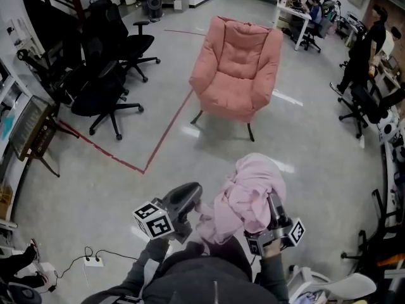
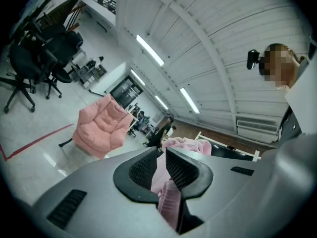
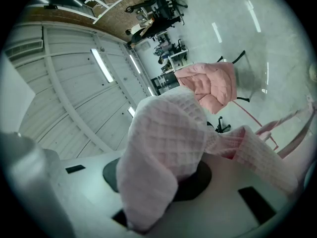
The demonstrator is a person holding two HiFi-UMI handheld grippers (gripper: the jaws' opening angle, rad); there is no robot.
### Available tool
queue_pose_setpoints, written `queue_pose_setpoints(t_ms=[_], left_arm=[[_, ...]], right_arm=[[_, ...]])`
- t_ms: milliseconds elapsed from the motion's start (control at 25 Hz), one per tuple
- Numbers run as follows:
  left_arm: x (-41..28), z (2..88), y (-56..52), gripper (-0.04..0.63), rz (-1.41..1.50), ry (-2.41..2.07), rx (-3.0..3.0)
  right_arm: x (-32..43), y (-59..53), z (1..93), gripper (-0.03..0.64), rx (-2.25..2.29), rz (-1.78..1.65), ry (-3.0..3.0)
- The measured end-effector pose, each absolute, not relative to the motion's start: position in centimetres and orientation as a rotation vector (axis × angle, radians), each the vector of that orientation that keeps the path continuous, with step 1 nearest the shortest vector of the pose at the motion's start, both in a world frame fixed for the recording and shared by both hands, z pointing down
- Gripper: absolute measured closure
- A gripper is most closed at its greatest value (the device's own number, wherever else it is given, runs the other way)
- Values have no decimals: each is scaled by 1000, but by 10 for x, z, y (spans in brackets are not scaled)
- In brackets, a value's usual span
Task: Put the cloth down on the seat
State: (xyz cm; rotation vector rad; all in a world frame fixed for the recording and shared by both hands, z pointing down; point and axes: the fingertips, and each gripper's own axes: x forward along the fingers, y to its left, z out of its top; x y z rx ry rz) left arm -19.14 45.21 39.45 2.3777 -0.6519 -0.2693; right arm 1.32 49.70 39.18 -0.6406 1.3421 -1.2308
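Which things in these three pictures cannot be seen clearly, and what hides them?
- Right gripper view: the pink waffle-weave cloth drapes over the right hand-held gripper, so its jaws are hidden.
- Head view: the cloth is bunched; its full shape is unreadable.
- Left gripper view: the left hand-held gripper blocks the floor in front of the pink padded armchair.
- Head view: items on the far white desk are too small.

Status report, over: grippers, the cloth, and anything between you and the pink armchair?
Left gripper and right gripper both shut on cloth. Cloth bunched between them, not yet on armchair seat. Only bare floor ahead.
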Motion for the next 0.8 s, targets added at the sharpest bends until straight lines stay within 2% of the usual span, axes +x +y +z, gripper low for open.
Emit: queue_pose_setpoints(t_ms=[400, 800], left_arm=[[-127, 394, 356, 545, -281, -705, 2399], [-84, 400, 307, 548, -249, -706, 2393]], right_arm=[[77, 395, 385, 499, -595, -1232, 1408], [110, 346, 394, 499, -591, -1260, 1390]])
